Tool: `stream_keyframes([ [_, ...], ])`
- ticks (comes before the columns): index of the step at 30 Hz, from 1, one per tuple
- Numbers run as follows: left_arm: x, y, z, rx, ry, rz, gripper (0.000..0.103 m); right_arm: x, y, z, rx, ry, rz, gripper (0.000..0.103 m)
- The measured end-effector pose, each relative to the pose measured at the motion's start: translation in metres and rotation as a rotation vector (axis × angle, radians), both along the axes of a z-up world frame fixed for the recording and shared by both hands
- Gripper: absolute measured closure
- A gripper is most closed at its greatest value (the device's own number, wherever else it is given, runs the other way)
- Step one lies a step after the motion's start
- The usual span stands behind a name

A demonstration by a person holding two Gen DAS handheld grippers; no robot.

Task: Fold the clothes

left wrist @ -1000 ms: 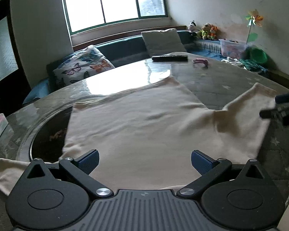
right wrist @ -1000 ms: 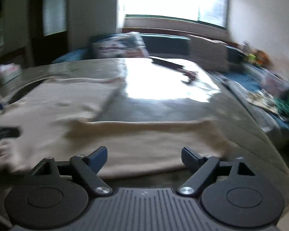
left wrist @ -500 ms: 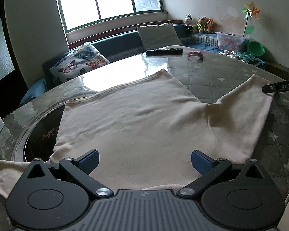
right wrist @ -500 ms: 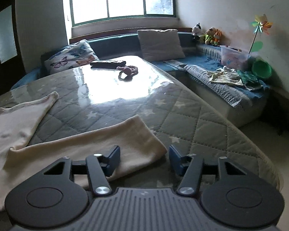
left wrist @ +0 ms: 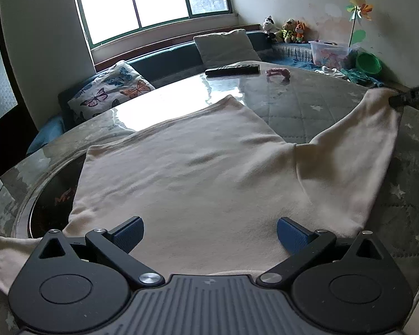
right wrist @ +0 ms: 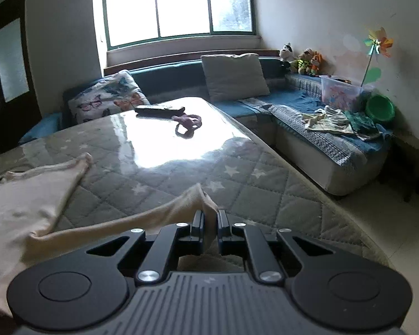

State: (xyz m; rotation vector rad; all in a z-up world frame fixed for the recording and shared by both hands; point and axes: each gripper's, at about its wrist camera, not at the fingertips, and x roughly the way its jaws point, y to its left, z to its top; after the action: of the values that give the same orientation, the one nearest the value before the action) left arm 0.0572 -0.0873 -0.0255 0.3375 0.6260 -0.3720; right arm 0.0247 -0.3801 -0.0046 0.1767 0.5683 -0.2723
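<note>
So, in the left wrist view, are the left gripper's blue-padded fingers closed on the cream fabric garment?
No, the left gripper stands wide open above the cream fabric garment, its blue pads apart.

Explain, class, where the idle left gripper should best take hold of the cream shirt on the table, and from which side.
Probably the left sleeve, mirroring the right gripper, which is shut on the right sleeve's end. The cream shirt lies flat on the table, so only edges offer a pinch. The left gripper is open over the body; come in low from the shirt's outer left side.
</note>
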Motion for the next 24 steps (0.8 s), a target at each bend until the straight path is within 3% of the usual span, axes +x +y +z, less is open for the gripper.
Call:
stream_keyframes([
  [4, 0.000, 0.010, 0.007, -0.026, -0.017, 0.018, 0.000, -0.004, 0.015, 0.034, 0.017, -0.071, 0.065, 0.095],
  [9, 0.000, 0.034, 0.017, -0.061, -0.044, 0.073, 0.000, -0.004, 0.058, 0.082, 0.003, -0.159, 0.230, 0.095],
  [14, -0.001, 0.068, 0.026, -0.094, -0.079, 0.149, 0.000, 0.009, 0.111, 0.111, -0.023, -0.206, 0.392, 0.095],
  [19, -0.004, 0.102, 0.027, -0.128, -0.092, 0.228, 0.000, 0.029, 0.165, 0.121, -0.043, -0.206, 0.541, 0.095],
  [24, -0.006, 0.128, 0.023, -0.148, -0.081, 0.290, 0.000, 0.047, 0.221, 0.109, -0.066, -0.161, 0.663, 0.095],
])
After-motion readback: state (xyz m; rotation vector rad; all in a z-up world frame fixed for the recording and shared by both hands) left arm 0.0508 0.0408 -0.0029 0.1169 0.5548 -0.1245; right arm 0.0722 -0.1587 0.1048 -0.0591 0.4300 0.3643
